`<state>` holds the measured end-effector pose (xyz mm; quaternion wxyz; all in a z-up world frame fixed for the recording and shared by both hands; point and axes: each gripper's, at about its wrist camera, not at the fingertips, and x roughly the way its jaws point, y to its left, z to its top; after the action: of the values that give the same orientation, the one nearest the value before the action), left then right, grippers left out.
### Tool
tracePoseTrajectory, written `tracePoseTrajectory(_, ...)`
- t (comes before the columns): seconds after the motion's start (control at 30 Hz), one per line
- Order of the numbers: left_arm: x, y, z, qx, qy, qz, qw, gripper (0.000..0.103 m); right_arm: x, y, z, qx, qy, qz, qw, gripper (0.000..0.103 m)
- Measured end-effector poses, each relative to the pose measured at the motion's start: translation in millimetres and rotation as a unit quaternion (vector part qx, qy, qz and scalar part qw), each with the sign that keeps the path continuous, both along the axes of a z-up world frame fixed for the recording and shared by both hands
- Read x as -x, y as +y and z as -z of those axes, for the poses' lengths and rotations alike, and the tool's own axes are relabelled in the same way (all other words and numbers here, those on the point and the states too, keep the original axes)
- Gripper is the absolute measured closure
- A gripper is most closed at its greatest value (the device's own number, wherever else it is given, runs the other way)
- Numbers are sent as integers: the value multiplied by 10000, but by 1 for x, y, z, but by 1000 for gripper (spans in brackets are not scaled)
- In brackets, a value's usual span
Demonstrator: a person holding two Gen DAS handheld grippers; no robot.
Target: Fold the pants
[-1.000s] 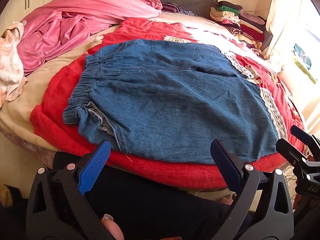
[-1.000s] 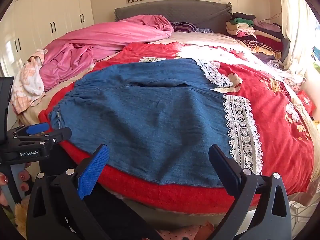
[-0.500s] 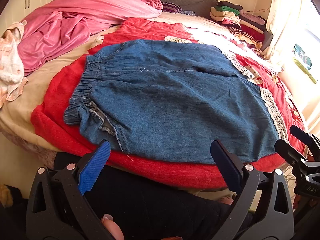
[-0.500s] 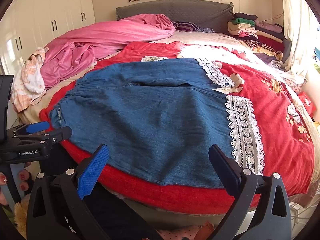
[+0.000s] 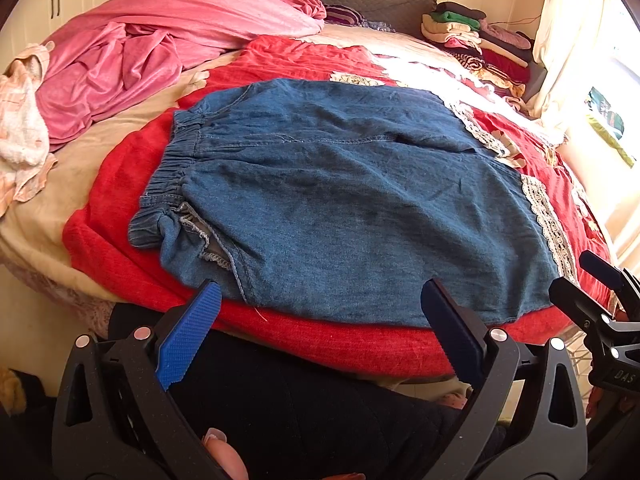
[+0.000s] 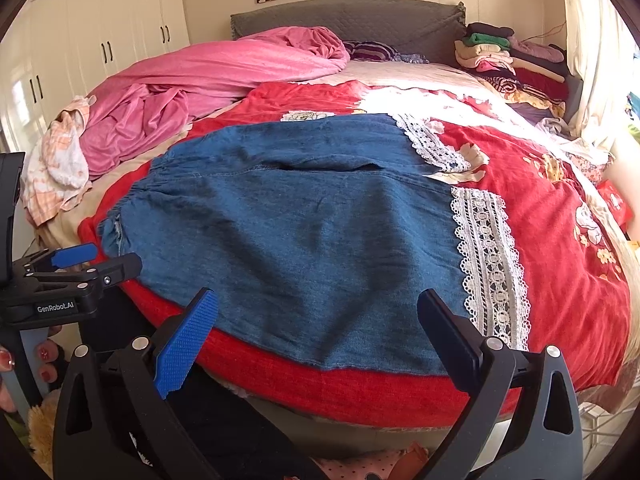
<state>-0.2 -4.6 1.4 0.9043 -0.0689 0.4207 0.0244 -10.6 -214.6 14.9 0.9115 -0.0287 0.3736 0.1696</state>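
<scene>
Pants flat on the red blanket, spread wide across the near half of the bed. Blue denim, elastic waistband at 9 o'clock in the left wrist view, white lace cuffs at 3 o'clock. The two legs lie side by side, the near one closest to the bed edge, the far one behind it with its own lace cuff toward 1 o'clock. A side pocket seam at the waist corner is turned out, pale lining showing. The near hem runs just short of the blanket edge.

Left gripper: fingers spread wide, nothing between them, hovering off the near edge at 6 o'clock, not touching cloth. Blue pad visible on its left finger.

Right gripper: same, wide apart, empty, hovering at 6 o'clock in front of the near leg, clear of the fabric. It also shows at 4 o'clock in the left wrist view; the left gripper shows at 9 o'clock in the right wrist view.

Outward: pink quilt bunched at 10–11 o'clock, peach checked towel at 9 o'clock, grey headboard at 12, stack of folded clothes at 1–2 o'clock, cream curtain at 2, white wardrobe at 10.
</scene>
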Motion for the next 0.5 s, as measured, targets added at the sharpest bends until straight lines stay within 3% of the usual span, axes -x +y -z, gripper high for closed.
tracePoseTrajectory(0.5,2,6,0,-26,16,-28,10000,9,-5,-3,4,-74,84,43,9999,4)
